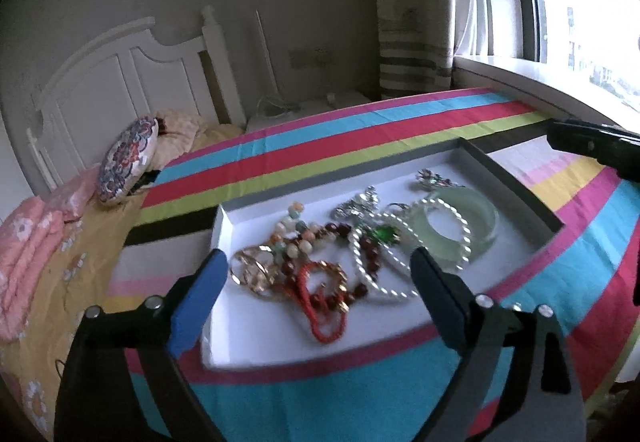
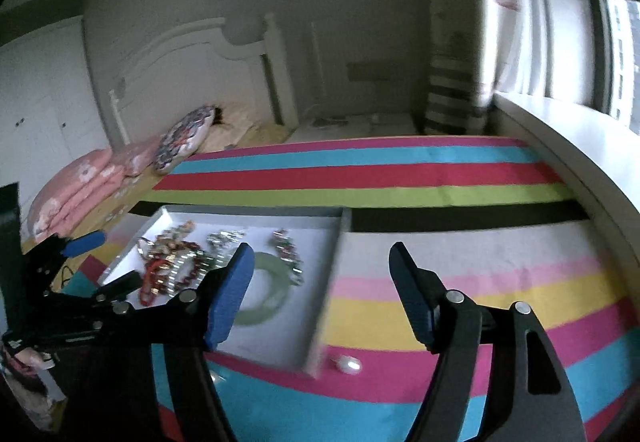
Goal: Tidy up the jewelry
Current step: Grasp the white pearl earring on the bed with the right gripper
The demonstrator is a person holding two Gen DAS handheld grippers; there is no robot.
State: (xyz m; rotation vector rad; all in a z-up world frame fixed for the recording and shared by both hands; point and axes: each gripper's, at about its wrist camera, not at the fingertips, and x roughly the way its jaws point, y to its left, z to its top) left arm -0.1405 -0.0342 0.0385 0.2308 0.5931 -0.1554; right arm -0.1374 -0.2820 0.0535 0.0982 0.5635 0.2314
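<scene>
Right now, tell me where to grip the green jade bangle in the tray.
Probably best to take the green jade bangle on its far right arc, coming from above with one jaw inside the ring. It lies flat in the white tray, and a pearl bracelet overlaps its near left side.

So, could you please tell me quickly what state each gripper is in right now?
Left gripper: open, holding nothing, above the jewelry tray.
Right gripper: open, holding nothing.
</scene>
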